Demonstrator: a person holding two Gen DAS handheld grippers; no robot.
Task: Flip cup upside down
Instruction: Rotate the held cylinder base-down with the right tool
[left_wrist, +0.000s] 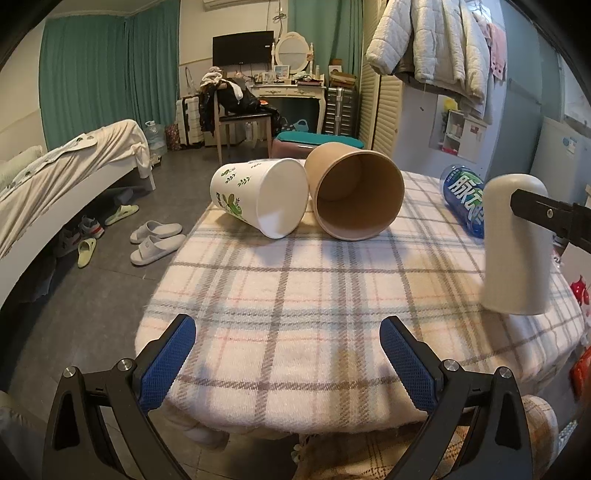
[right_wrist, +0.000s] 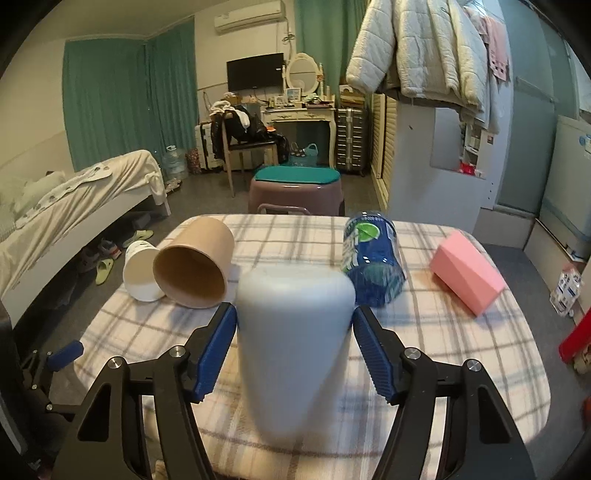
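Note:
A plain white cup (right_wrist: 295, 347) is held upside down between the blue pads of my right gripper (right_wrist: 295, 328), closed base up, its rim just above the plaid cloth. It also shows at the right of the left wrist view (left_wrist: 513, 243), with a black finger (left_wrist: 546, 214) of the right gripper against it. My left gripper (left_wrist: 288, 365) is open and empty over the table's near edge. A brown paper cup (left_wrist: 354, 192) and a white cup with green leaves (left_wrist: 258, 195) lie on their sides at the far end, mouths toward me.
The table has a plaid cloth (left_wrist: 295, 295). A blue bottle (right_wrist: 373, 258) lies on its side at the back right, with a pink box (right_wrist: 467, 273) further right. Beyond are a stool (right_wrist: 295, 188), a bed (left_wrist: 62, 166) and slippers (left_wrist: 155, 240) on the floor.

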